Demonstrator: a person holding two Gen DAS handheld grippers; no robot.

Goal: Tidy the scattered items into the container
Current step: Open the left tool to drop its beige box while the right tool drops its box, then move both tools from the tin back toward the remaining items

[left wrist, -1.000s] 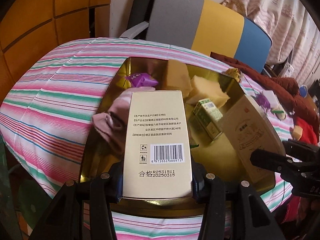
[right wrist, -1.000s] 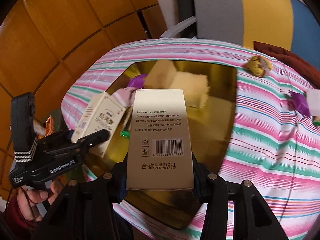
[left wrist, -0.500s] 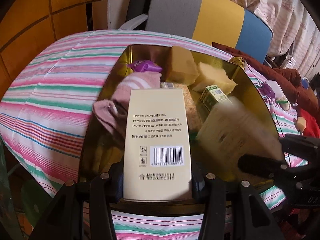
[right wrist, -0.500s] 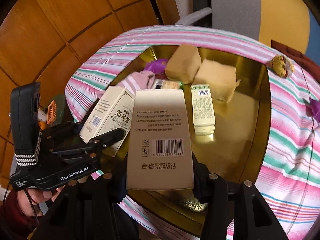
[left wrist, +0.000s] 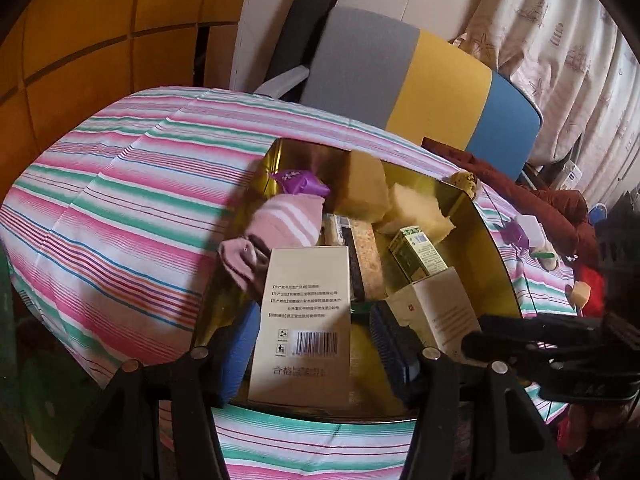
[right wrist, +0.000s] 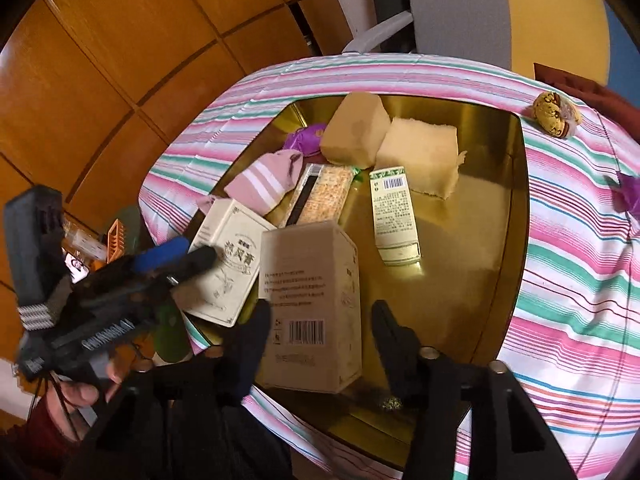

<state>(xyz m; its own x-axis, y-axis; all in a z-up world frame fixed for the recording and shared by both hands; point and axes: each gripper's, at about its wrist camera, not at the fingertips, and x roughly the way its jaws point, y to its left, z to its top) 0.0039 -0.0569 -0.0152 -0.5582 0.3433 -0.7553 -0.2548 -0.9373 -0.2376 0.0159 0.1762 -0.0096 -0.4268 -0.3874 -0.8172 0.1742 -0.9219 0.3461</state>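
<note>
A gold tin tray (left wrist: 490, 236) (right wrist: 516, 200) sits on the striped tablecloth. Both grippers hang over its near edge. My left gripper (left wrist: 312, 340) is open, its fingers apart from a cream barcode box (left wrist: 306, 320) lying in the tray between them. My right gripper (right wrist: 318, 328) is open around a second cream box (right wrist: 316, 304) that stands in the tray. Inside the tray also lie a pink sock (right wrist: 264, 180), a purple candy (left wrist: 300, 182), two yellow sponges (right wrist: 416, 152), a snack bar (right wrist: 326, 194) and a small green-white carton (right wrist: 394, 216).
On the cloth right of the tray lie a wrapped cookie (right wrist: 556, 114), a purple wrapper (right wrist: 628, 196) and small white items (left wrist: 532, 232). A grey-yellow-blue chair (left wrist: 420, 88) stands behind the table. Wooden panels are on the left.
Both grippers have opened and released their cream boxes, which now rest in the tray. The boxes sit lower and tilted compared with before.
</note>
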